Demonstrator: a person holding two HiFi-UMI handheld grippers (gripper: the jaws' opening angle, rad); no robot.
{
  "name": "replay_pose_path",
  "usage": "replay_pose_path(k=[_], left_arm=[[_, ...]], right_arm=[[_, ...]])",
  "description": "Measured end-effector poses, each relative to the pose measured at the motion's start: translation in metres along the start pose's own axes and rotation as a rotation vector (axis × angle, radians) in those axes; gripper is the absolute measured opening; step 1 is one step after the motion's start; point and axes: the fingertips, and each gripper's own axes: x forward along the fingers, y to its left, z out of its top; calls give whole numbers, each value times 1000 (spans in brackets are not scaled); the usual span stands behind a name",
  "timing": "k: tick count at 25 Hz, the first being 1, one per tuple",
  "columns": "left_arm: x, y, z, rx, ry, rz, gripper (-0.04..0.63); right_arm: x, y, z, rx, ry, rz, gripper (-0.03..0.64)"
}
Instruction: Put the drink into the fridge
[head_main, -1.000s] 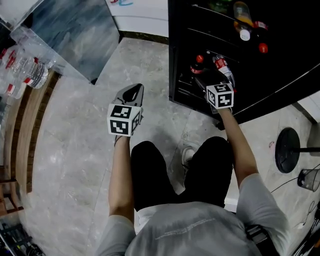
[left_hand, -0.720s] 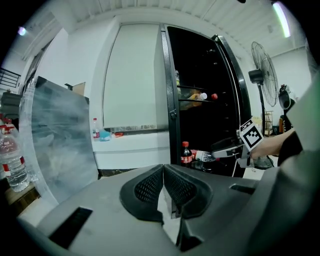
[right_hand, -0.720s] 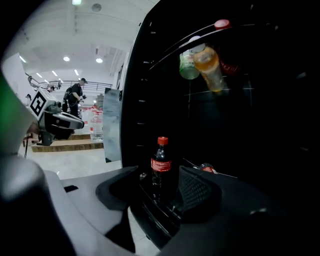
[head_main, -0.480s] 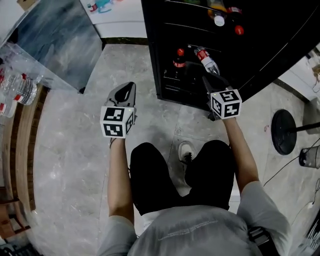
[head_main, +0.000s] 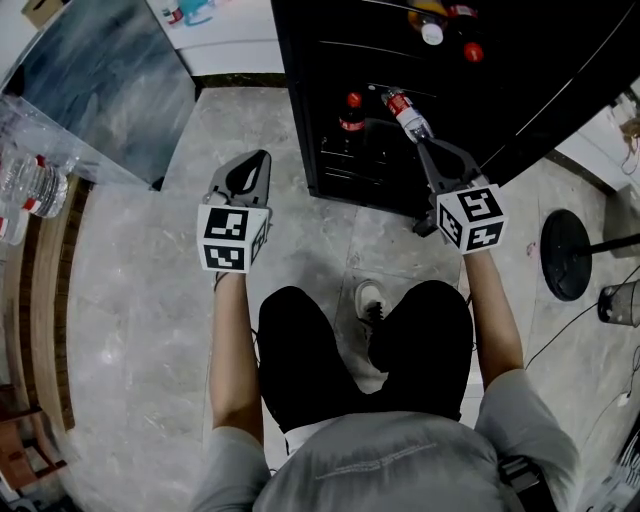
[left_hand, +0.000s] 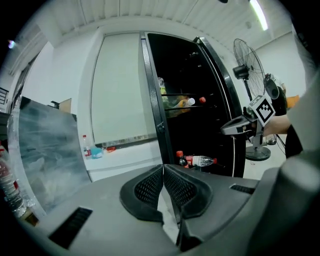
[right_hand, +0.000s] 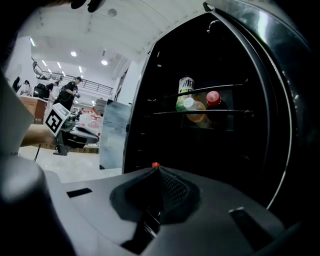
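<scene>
The right hand-held gripper (right_hand: 157, 172) is clenched on nothing, its tips pointing into the open black fridge (head_main: 310, 60). Just past those tips, the clear plastic drink bottle with red label and red cap (left_hand: 202, 161) lies on its side on the lower shelf, free of the jaws. An upright dark cola bottle (head_main: 350, 114) stands beside it, farther from the gripper. A higher shelf holds an orange drink bottle (right_hand: 194, 111), a red-capped bottle (right_hand: 214, 99) and a green can (right_hand: 186, 89). Both bare forearms reach forward. The left hand-held gripper (left_hand: 163, 170), also clenched and empty, hovers over the grey marble floor (head_main: 130, 300), well left of the drink.
</scene>
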Motion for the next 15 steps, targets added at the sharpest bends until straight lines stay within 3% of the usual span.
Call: replay_pose_path(k=[8,15], left_arm=[[10,-8,49,22,-31,-36,14],[-18,10,137,-3,-27,-37,14]], right_arm=[[-10,-18,35,11,-10,-27,0],[-40,-17,123,-48,8,-3,0]])
